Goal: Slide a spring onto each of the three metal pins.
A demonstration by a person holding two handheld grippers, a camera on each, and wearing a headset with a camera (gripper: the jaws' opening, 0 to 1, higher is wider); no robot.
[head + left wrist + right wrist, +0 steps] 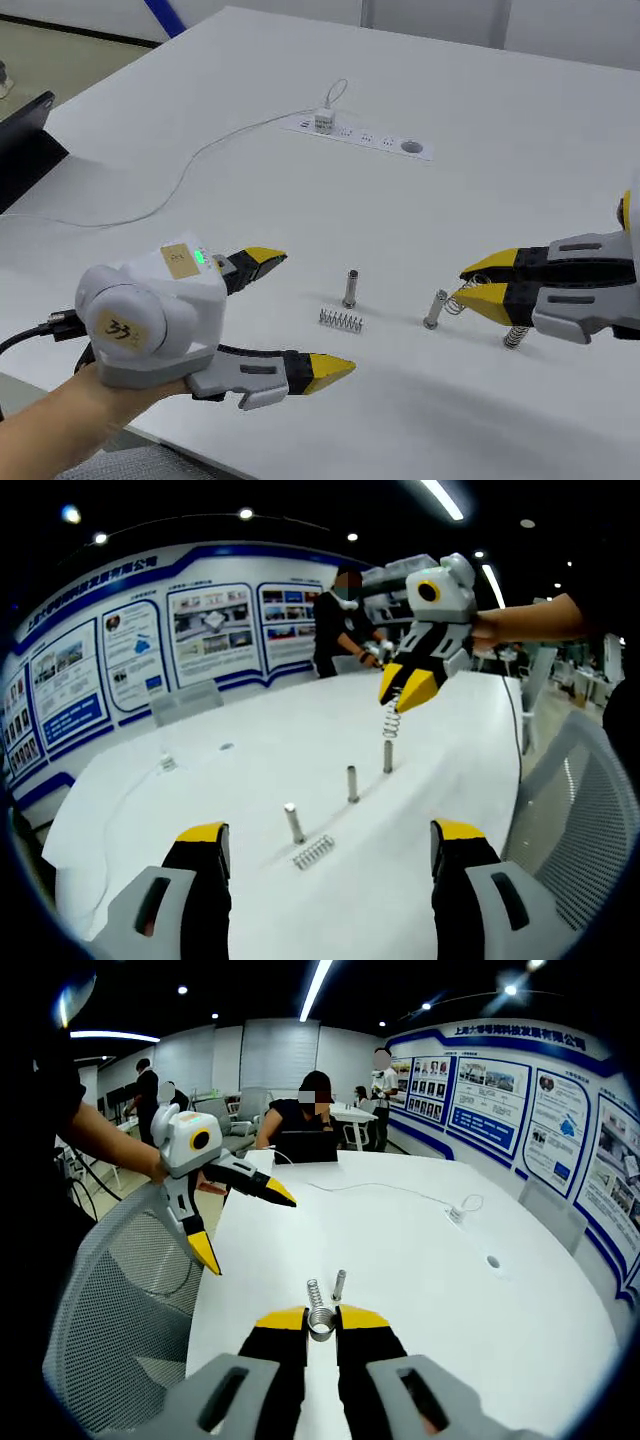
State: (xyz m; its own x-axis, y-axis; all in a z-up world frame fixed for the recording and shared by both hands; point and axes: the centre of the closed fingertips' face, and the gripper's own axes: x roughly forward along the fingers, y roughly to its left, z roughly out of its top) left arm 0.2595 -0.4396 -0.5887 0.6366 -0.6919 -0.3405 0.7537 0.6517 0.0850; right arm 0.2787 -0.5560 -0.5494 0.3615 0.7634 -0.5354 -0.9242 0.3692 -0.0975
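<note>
Two bare metal pins [350,288] [435,308] stand upright on the white table [480,170]. A loose spring [340,320] lies flat in front of the nearer pin. My right gripper [468,281] comes in from the right, shut on a spring [455,300] whose free end hangs beside the second pin. In the right gripper view that spring [318,1320] sits between the jaws, with a pin [339,1285] just beyond. Another spring [515,337] stands under the right gripper; whether a pin is inside it is hidden. My left gripper [300,315] hovers open and holds nothing, left of the pins [352,783].
A power strip [360,135] with a white plug [323,121] and a cable [190,165] lies at the back of the table. A black object [25,140] sits at the left edge. The table's near edge runs under my left gripper. A mesh chair [130,1290] stands beside the table.
</note>
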